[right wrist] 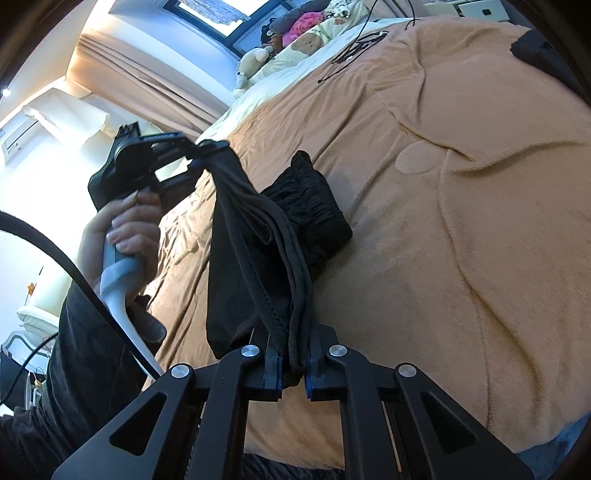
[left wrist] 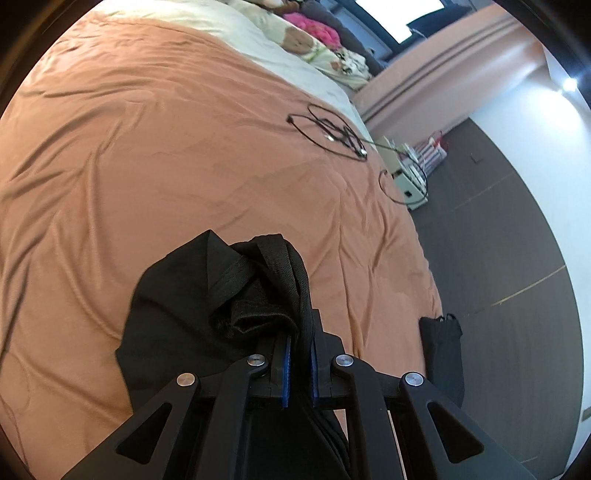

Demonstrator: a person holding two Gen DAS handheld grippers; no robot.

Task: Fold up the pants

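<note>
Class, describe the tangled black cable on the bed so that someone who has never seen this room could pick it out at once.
Start from the orange bedspread covering most of the bed. Near its far edge, just before the cream bedding, lies the black cable, looped in thin open circles. Unlike the black pants, it is wiry and lies free of both grippers.

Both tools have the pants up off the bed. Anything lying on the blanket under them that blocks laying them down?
Nothing visible does. The orange blanket beneath the pants looks bare. The black cable lies farther up toward the pillows, clear of both the left tool and right tool.
</note>
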